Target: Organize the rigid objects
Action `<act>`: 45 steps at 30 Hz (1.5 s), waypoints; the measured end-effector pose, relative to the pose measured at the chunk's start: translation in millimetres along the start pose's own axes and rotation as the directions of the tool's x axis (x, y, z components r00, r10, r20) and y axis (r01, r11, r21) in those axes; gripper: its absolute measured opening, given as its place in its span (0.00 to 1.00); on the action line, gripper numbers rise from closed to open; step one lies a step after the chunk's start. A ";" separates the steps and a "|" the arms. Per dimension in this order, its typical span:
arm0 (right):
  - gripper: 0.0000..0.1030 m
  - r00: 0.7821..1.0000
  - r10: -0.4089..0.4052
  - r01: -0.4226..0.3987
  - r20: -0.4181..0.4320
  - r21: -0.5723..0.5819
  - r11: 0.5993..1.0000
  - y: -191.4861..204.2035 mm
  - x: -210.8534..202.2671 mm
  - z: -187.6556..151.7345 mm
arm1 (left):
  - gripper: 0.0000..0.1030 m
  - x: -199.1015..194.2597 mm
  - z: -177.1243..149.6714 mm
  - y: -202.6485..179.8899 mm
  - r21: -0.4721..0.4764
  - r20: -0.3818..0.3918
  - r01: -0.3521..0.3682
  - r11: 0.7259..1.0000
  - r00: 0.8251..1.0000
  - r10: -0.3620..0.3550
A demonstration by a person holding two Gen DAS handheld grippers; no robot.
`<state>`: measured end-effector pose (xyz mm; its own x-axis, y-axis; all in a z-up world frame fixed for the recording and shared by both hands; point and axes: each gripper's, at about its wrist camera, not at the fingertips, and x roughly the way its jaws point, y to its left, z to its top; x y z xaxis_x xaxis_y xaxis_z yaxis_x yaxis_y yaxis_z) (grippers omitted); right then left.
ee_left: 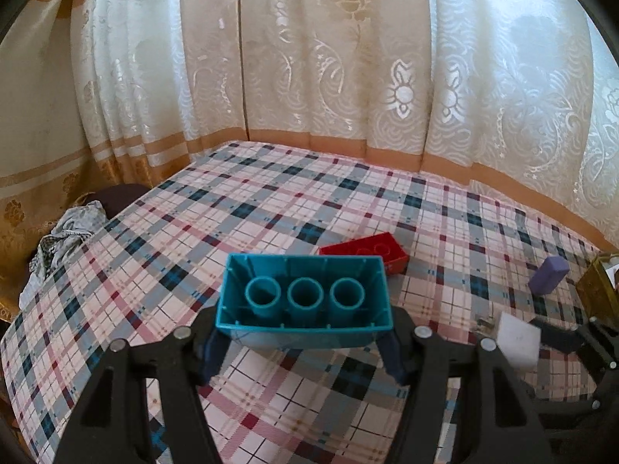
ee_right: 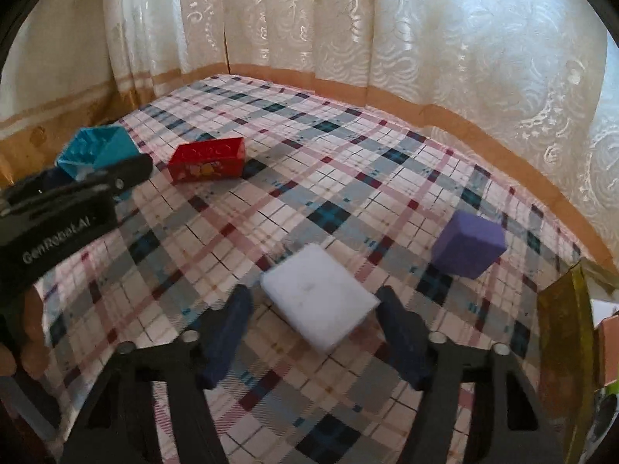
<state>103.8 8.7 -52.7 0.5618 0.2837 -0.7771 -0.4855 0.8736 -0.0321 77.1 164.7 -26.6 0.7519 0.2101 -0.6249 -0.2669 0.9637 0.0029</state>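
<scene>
My left gripper (ee_left: pixel 303 342) is shut on a teal building brick (ee_left: pixel 303 301), held above the table with its hollow underside facing the camera; the brick also shows in the right wrist view (ee_right: pixel 96 149). A red brick (ee_left: pixel 365 257) lies on the checked tablecloth just behind it, also in the right wrist view (ee_right: pixel 209 158). My right gripper (ee_right: pixel 315 317) is open, its fingers on either side of a white block (ee_right: pixel 319 295) without touching it. The white block also shows in the left wrist view (ee_left: pixel 516 342). A purple block (ee_right: pixel 468 243) lies to the right.
The checked tablecloth (ee_right: pixel 309 178) covers the table, with lace curtains close behind. A yellow-green transparent container (ee_right: pixel 565 344) stands at the right edge. A crumpled cloth (ee_left: pixel 65 239) lies off the table's left side.
</scene>
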 end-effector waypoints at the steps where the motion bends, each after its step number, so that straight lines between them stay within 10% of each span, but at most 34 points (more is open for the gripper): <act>1: 0.53 1.000 0.020 -0.020 -0.002 0.011 1.000 -0.7 -0.4 0.1 | 0.62 0.2 -0.3 -0.3 -0.003 -0.003 0.001 1.000 1.000 -0.001; 8: 0.40 0.999 0.031 -0.032 0.011 0.035 0.999 4.8 -7.2 -5.6 | 0.62 3.5 -0.9 3.9 -0.039 -0.025 0.006 0.999 1.000 -0.007; 45: 0.39 0.933 0.051 -0.137 0.357 0.220 0.966 -33.1 -122.5 -36.1 | 0.62 -16.4 -4.6 -1.6 -0.057 0.056 0.063 0.996 0.997 -0.060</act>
<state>26.9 -69.3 20.9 0.7380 0.4504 -0.5025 -0.3983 0.8918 0.2143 62.5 159.0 -19.9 0.7989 0.1613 -0.5795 -0.2532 0.9640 -0.0808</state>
